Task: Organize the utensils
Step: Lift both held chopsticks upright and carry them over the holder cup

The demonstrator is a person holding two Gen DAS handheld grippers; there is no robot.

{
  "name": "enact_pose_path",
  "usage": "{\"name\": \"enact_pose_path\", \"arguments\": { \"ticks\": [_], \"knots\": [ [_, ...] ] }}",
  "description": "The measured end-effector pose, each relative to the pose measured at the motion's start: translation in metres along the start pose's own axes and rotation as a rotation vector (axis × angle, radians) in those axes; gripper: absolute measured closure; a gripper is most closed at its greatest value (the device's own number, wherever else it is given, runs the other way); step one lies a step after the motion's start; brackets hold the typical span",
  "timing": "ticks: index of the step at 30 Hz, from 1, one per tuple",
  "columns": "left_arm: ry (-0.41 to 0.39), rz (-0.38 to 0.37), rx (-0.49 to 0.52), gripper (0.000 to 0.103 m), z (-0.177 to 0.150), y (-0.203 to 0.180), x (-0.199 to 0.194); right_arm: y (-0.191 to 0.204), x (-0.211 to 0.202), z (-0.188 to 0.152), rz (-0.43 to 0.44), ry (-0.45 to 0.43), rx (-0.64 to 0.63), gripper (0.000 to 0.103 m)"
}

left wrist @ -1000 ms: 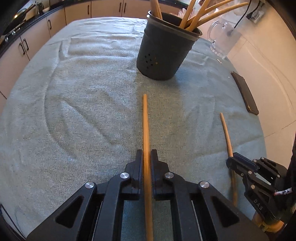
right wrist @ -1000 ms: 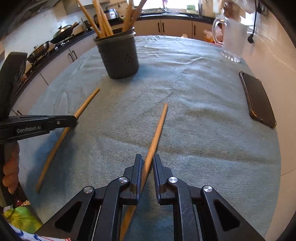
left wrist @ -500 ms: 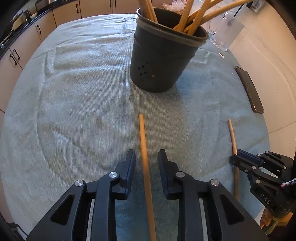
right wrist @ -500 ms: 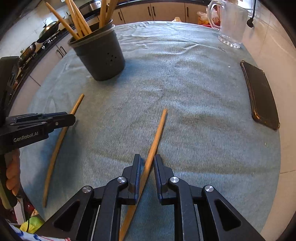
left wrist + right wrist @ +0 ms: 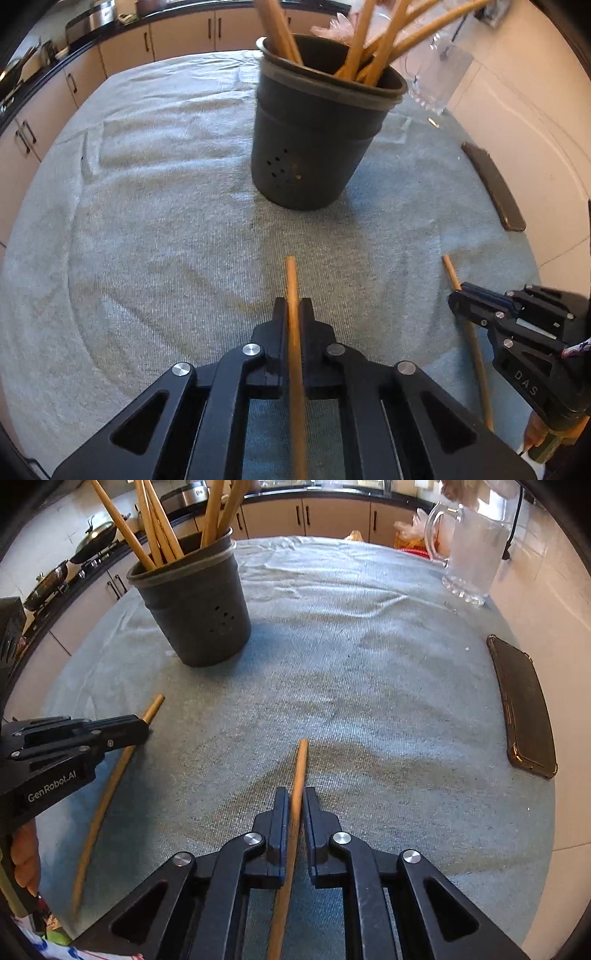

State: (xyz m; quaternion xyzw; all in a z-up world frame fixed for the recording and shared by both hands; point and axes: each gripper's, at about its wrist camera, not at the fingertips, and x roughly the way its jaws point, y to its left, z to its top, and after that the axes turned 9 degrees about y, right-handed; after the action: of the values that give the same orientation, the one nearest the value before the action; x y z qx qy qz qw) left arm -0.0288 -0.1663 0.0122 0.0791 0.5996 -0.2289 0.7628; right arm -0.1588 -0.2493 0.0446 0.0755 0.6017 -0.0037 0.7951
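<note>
A dark grey utensil holder (image 5: 314,147) with several wooden sticks in it stands on the grey-green cloth; it also shows in the right wrist view (image 5: 199,609). My left gripper (image 5: 292,314) is shut on a wooden stick (image 5: 293,288) that points toward the holder. My right gripper (image 5: 295,805) is shut on a second wooden stick (image 5: 298,771). Each gripper shows in the other's view: the right one (image 5: 458,295) with its stick (image 5: 452,273), the left one (image 5: 142,727) with its stick (image 5: 153,709).
A black phone (image 5: 524,705) lies at the cloth's right edge, also in the left wrist view (image 5: 495,184). A glass jug (image 5: 469,554) stands at the far right. Kitchen cabinets (image 5: 332,517) and a stove with pans (image 5: 55,579) lie beyond the cloth.
My left gripper opened half a second ago and has shut again on its stick, nearer the tip. Both grippers have moved closer to the holder. The right gripper stayed shut on its stick.
</note>
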Motion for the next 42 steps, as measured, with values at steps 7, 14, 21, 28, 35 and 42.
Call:
{"name": "enact_pose_path", "arguments": {
  "ticks": [7, 14, 21, 28, 35, 42],
  "knots": [
    [-0.144, -0.048, -0.024, 0.098, -0.022, 0.010, -0.056, 0.005, -0.044, -0.016, 0.039, -0.180, 0.023, 0.096],
    [-0.306, -0.088, -0.014, 0.098, -0.052, 0.011, -0.119, 0.021, -0.096, -0.034, 0.034, -0.351, -0.001, 0.096],
    [-0.408, -0.108, 0.015, 0.098, -0.073, -0.006, -0.154, 0.028, -0.134, -0.050, 0.058, -0.457, 0.009, 0.096],
    [-0.475, -0.105, 0.031, 0.098, -0.100, -0.014, -0.175, 0.034, -0.154, -0.065, 0.076, -0.504, 0.018, 0.096],
    [-0.505, -0.115, 0.050, 0.098, -0.115, -0.018, -0.194, 0.041, -0.164, -0.076, 0.083, -0.525, -0.011, 0.096],
    [-0.527, -0.118, 0.069, 0.098, -0.122, -0.021, -0.200, 0.044, -0.171, -0.079, 0.096, -0.547, -0.027, 0.096]
  ]
}}
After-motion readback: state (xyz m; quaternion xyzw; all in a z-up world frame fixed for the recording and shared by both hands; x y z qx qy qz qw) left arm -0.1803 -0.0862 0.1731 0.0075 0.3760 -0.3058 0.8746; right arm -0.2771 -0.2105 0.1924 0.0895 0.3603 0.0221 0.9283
